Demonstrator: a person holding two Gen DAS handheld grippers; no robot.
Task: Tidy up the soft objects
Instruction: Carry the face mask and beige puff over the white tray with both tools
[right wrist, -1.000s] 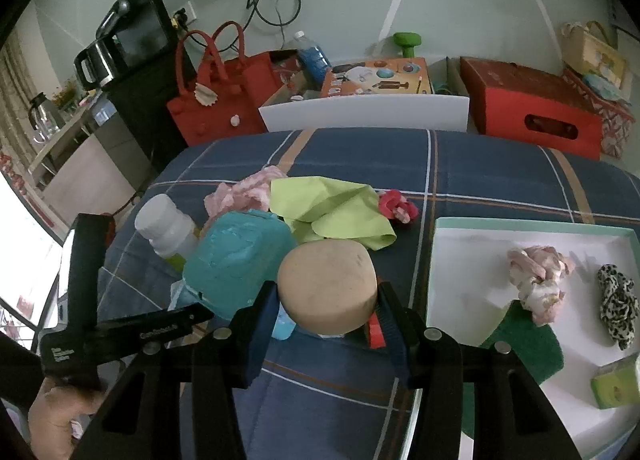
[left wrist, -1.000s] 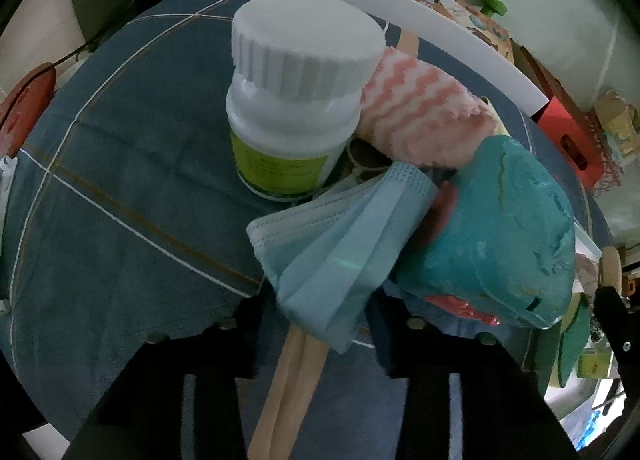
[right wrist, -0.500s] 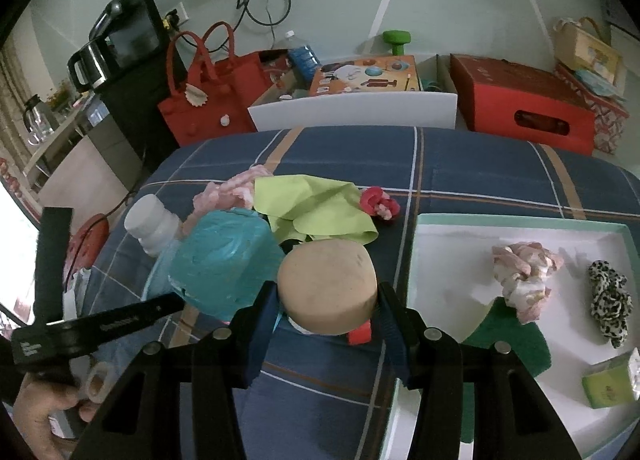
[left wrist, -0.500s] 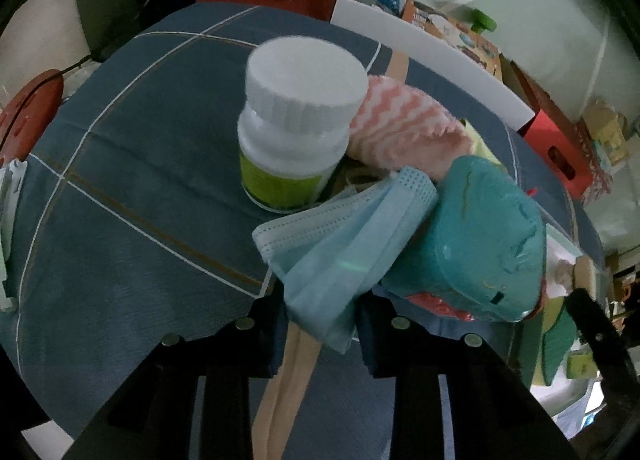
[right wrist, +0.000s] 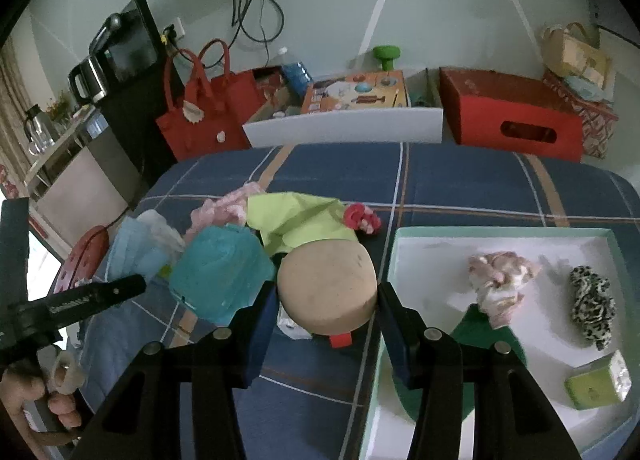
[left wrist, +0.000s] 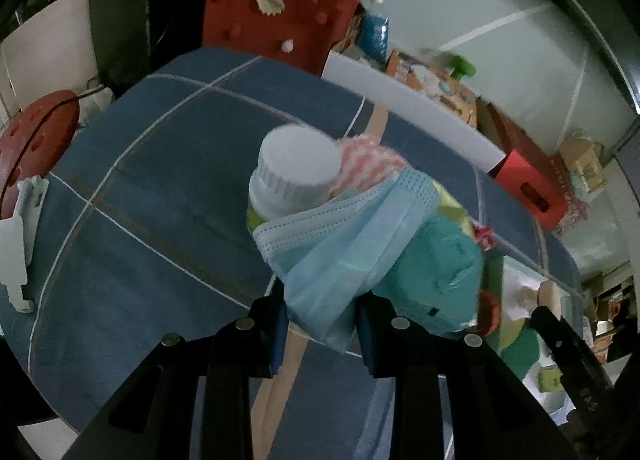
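Bench [right wrist: 460, 180] under blue plaid cloth, quilted-looking, probably grippy. White tray [right wrist: 560, 244] right of the right gripper [right wrist: 326, 300], rigid, green rim. Teal foam block [right wrist: 220, 272] left of it, squashy, bulky, likely light. Right gripper pinches a tan round sponge [right wrist: 328, 288] at its sides, jaws about half open; soft, so it probably needs only gentle pressure. Left gripper [left wrist: 322, 320] has just been closing, jaws narrow, clamped on a blue face mask [left wrist: 344, 252] at its lower bunched end; pleated, floppy, near weightless, drapes ahead of the fingers. White bottle [left wrist: 296, 176] beyond the mask, hard plastic, ribbed cap.
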